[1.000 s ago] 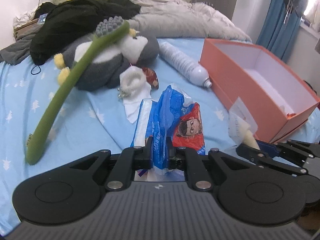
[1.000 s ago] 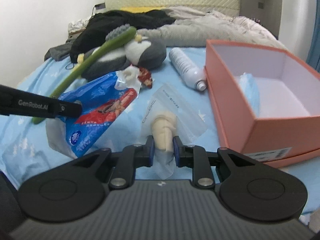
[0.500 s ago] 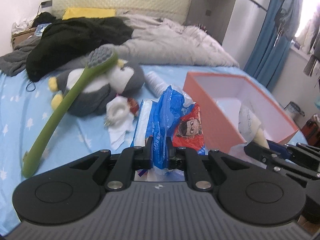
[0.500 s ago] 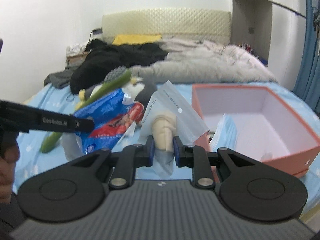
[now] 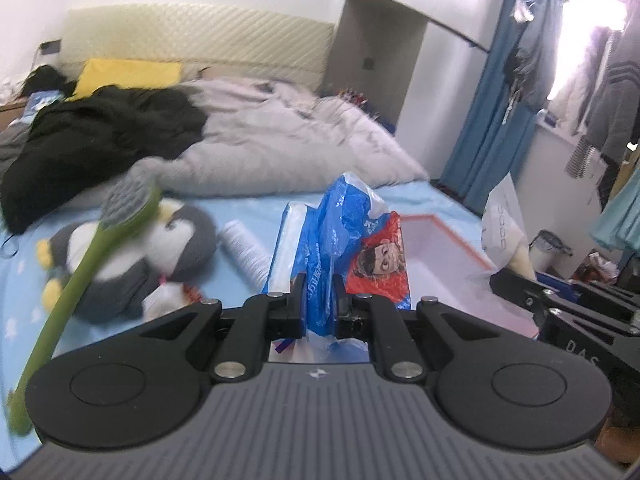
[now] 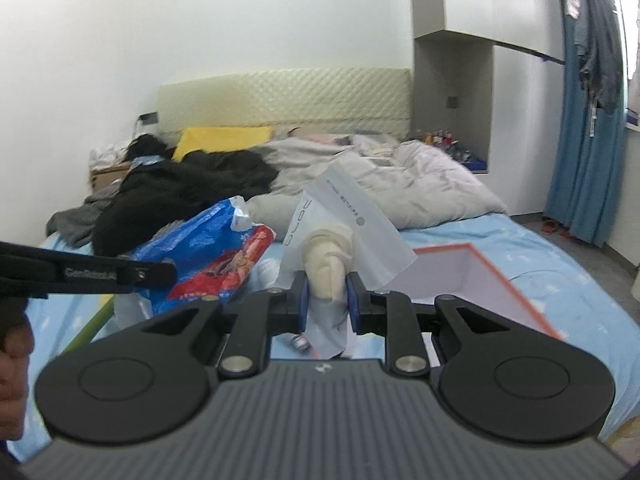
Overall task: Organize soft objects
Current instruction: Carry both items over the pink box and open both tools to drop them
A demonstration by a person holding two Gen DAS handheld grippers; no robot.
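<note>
My left gripper (image 5: 317,300) is shut on a blue and red plastic packet (image 5: 348,236) and holds it up above the bed. The packet also shows in the right wrist view (image 6: 208,252). My right gripper (image 6: 326,300) is shut on a clear zip bag with a beige soft item inside (image 6: 328,256), lifted above the bed; the bag also shows at the right of the left wrist view (image 5: 506,224). The open orange box (image 5: 440,256) lies below and ahead, also in the right wrist view (image 6: 500,276). A grey penguin plush (image 5: 132,264) lies on the blue sheet.
A long green brush (image 5: 84,276) leans across the plush. A white bottle (image 5: 244,248) lies beside it. A black garment (image 5: 100,136) and grey duvet (image 5: 288,140) fill the bed's far end. Blue curtains (image 6: 580,128) hang at the right.
Both grippers have risen and tilted up with their loads, so the bed and box now sit lower in view. Both stay shut.
</note>
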